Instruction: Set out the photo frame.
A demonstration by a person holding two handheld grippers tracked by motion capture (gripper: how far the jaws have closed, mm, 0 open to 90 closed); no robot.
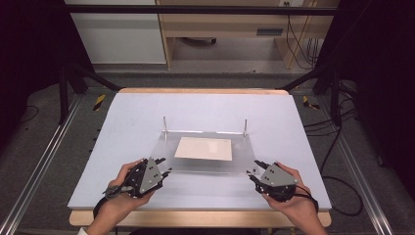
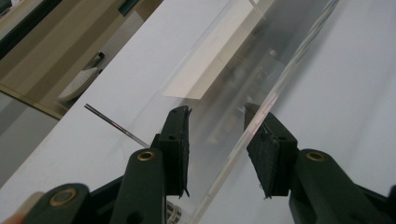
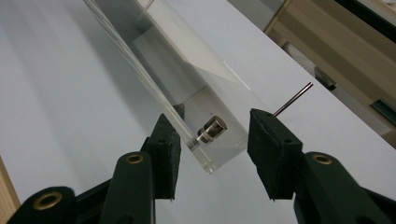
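I can read no text, label, brand, number or sign anywhere in these views.

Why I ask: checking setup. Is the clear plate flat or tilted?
Tilted: the clear plate has its far edge raised on two thin posts.

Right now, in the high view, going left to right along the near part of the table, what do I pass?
Left gripper → white paper sheet under the clear acrylic plate → right gripper.
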